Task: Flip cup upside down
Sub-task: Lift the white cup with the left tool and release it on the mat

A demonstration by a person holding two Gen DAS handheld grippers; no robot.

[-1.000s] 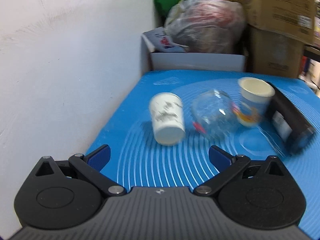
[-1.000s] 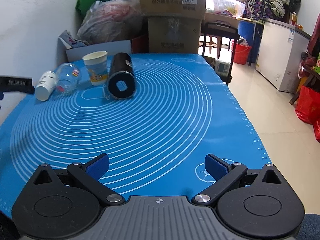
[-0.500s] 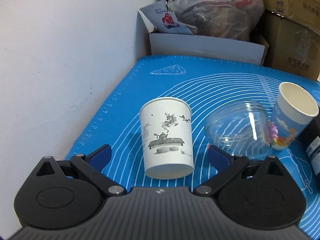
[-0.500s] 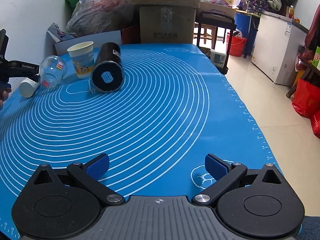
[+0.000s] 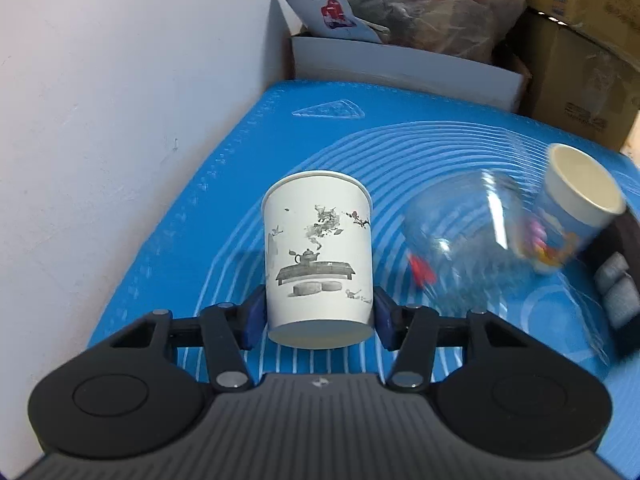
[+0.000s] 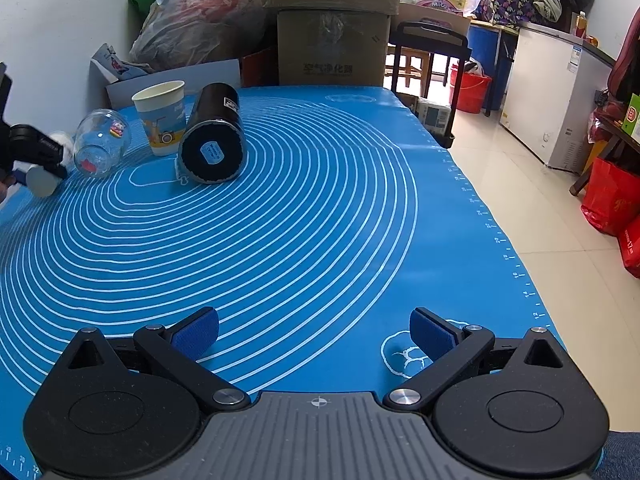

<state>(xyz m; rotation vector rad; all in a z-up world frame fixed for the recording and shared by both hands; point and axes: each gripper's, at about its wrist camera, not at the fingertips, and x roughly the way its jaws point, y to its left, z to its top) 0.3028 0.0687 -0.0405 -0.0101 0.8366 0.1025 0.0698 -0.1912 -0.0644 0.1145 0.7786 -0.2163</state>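
Note:
A white paper cup (image 5: 318,256) with a grey teapot print lies on its side on the blue mat (image 5: 248,168), base towards the camera. My left gripper (image 5: 318,314) is shut on the cup near its base, one blue pad on each side. From the right wrist view the cup (image 6: 42,178) shows at the far left, partly hidden by the left gripper (image 6: 40,156). My right gripper (image 6: 314,334) is open and empty, low over the mat's near edge.
A clear glass (image 5: 464,248) lies on its side right of the white cup, blurred. A blue printed paper cup (image 6: 160,118) stands upright beside a black cylinder (image 6: 214,138) lying on its side. White wall (image 5: 120,120) to the left; boxes and bags (image 6: 332,20) behind the table.
My left gripper moved forward around the white cup and closed on it. The clear glass beside it now looks blurred. The right gripper has barely shifted.

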